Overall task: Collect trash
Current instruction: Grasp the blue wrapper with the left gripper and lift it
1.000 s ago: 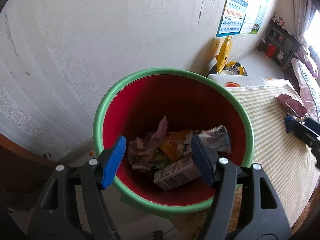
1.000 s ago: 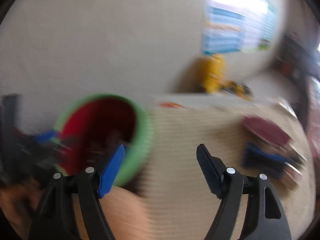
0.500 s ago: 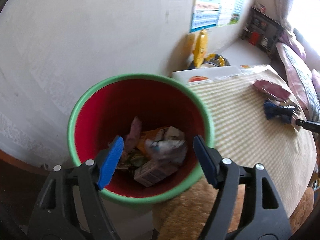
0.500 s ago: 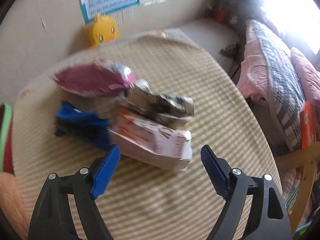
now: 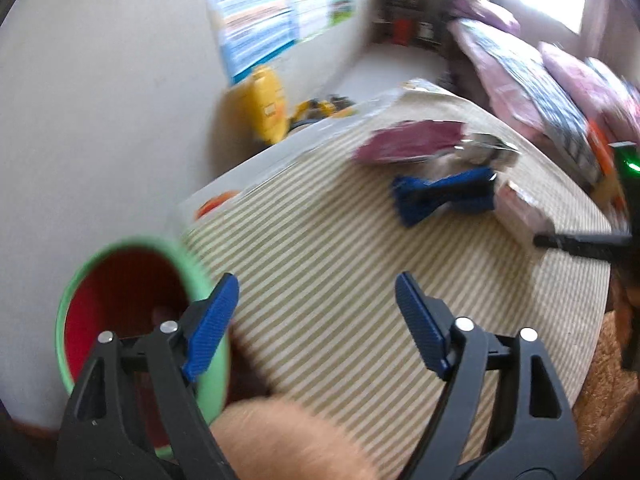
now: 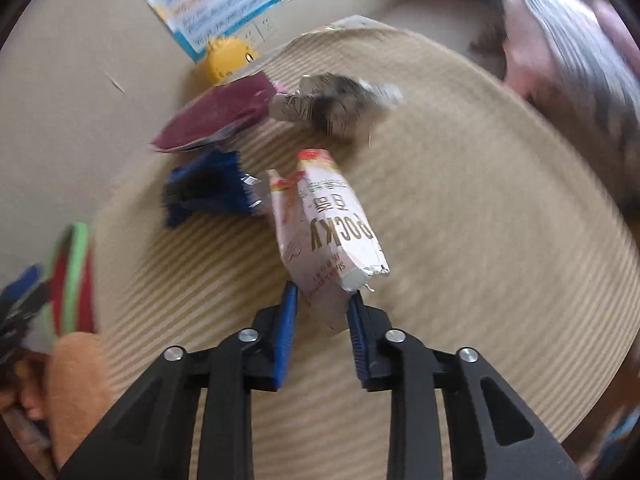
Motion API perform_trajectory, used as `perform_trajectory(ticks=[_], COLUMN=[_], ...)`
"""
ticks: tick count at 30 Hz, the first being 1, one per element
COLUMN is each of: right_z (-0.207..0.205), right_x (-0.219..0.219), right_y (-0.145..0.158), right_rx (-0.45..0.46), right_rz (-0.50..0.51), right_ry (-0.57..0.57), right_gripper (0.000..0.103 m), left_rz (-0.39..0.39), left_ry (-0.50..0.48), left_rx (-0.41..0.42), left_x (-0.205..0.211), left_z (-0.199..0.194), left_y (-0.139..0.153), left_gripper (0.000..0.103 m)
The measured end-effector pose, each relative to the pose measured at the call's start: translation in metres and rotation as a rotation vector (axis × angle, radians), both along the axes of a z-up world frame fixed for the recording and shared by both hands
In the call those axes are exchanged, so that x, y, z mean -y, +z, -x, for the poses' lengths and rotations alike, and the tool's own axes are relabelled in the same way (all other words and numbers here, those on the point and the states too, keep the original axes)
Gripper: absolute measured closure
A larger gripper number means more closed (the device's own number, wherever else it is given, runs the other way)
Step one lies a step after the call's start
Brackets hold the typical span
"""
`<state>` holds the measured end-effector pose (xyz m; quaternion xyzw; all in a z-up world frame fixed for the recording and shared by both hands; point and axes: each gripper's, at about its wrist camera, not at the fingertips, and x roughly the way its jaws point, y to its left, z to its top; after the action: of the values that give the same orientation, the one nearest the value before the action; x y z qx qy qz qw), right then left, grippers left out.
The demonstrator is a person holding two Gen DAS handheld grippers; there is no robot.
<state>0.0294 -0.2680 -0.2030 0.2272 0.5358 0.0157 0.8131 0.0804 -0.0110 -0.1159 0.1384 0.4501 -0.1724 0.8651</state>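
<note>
Right gripper (image 6: 322, 300) clamped on white crumpled Pocky box (image 6: 326, 236). Left gripper (image 5: 316, 320) opening, empty. Maroon foil wrapper (image 6: 218, 114), blue wrapper (image 6: 208, 188), grey crumpled wrapper (image 6: 336, 102) left on far striped table (image 6: 460, 240); green-rimmed red bin (image 5: 120, 292) near left.

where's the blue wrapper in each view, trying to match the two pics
Left wrist view: the blue wrapper lies right of centre in the upper half, on the striped table, just below the maroon packet.
Right wrist view: the blue wrapper lies left of centre, below the maroon packet.
Shared landmark: the maroon packet, directly above it in both pictures.
</note>
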Motion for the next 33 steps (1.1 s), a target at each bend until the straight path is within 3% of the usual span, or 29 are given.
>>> perform_trajectory(ticks=[3,6,8,9,12,16,20,23,27,33], right_z=[0.027,0.047,0.051,0.051,0.053,0.052,0.061,0.061,0.064,0.063], right_x=[-0.008,-0.014,-0.014,-0.013,-0.007,0.000,0.011,0.016,0.021,0.023], right_y=[0.002,0.001,0.003,0.006,0.015,0.005,0.000,-0.003,-0.004,-0.001], right_rx=[0.031,0.055,0.084,0.102,0.172,0.187,0.202,0.210,0.211,0.233], right_rz=[-0.092,-0.130,-0.132,-0.123,-0.091,-0.118,-0.136,-0.150,-0.150,-0.134], right_ry=[-0.038,-0.053,-0.063,-0.072,-0.095,-0.107,-0.127,-0.143,-0.149,-0.150], right_gripper=[0.084,0.079,0.052,0.050,0.050,0.050,0.050,0.050,0.050,0.050], left_rz=[-0.045,-0.095,-0.134,-0.131,-0.035,0.084,0.103,0.179,0.311,0.256], left_ry=[-0.114,-0.237,-0.285,-0.290,-0.210,-0.098,-0.047,0.050,0.217,0.350], left_rx=[0.009,-0.001,-0.028,-0.052,-0.159,-0.205,-0.299,-0.367,-0.370,-0.430], left_x=[0.044,0.083,0.105,0.111,0.119,0.121,0.130,0.124,0.118,0.129], left_z=[-0.017,-0.031,-0.037,-0.040,-0.054,-0.063,-0.069,-0.074,-0.081,-0.089], left_y=[-0.010,-0.023,-0.035,-0.038,-0.043,-0.040,-0.052,-0.053,-0.044,-0.062], left_gripper=[0.025,0.025,0.025,0.025,0.025,0.025,0.024,0.024,0.024,0.025])
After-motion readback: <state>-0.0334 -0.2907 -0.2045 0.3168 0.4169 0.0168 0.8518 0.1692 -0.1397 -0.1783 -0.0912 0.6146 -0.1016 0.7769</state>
